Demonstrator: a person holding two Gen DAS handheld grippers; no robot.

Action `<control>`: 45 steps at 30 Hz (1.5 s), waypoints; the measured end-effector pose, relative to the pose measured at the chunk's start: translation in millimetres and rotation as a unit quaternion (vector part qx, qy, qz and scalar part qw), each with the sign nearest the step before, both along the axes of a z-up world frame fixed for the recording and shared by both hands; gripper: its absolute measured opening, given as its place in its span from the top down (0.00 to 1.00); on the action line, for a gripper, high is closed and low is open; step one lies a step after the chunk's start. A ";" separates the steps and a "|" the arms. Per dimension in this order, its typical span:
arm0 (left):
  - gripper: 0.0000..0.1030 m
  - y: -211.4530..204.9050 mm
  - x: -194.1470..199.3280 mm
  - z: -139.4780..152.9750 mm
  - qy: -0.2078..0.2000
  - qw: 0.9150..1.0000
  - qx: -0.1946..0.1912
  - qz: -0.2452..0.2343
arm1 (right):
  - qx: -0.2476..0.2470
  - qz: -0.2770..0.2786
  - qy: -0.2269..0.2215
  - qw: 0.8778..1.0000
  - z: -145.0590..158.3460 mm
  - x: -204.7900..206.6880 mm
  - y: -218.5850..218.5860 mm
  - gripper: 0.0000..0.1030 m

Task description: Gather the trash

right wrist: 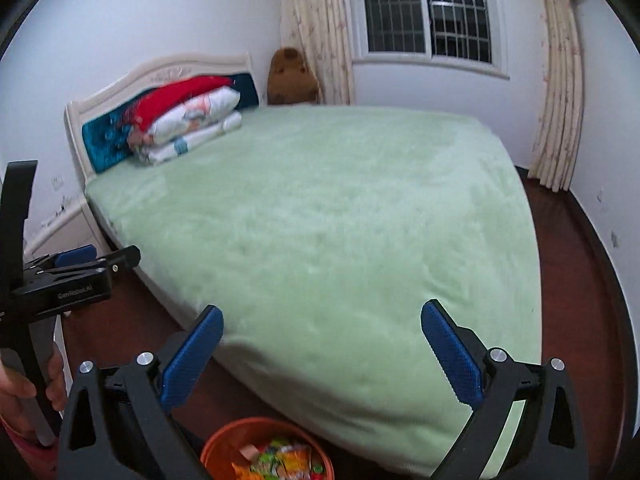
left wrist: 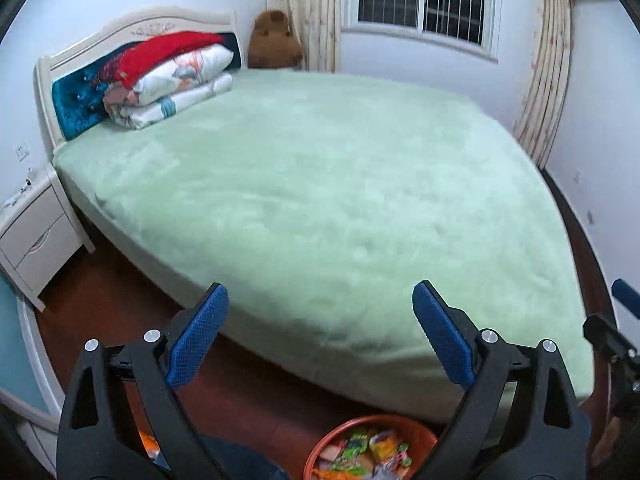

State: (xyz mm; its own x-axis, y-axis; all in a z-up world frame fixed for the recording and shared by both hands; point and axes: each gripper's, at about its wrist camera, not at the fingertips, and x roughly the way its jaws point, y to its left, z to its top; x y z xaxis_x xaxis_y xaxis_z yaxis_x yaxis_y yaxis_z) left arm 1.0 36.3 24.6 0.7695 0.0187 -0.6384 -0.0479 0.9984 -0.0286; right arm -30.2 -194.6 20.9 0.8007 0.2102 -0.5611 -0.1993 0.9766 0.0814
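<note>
Left gripper (left wrist: 320,304) was wide open, nothing between the blue pads (left wrist: 198,336). Right gripper (right wrist: 322,322) was spread just as wide, also empty. Both hung above the near corner of the green bed (left wrist: 320,184). Orange bin (right wrist: 224,446) sat on the red-brown floor (left wrist: 120,312) just below them, touching the bed's edge, with colourful wrappers (right wrist: 280,464) inside. Folded quilts (left wrist: 176,80) lay by the headboard.
</note>
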 end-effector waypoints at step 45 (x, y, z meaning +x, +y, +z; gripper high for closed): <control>0.12 -37.5 -12.3 41.0 -0.069 0.997 0.000 -0.028 | -0.003 -0.040 -0.081 0.996 31.7 -15.3 -13.9 0.05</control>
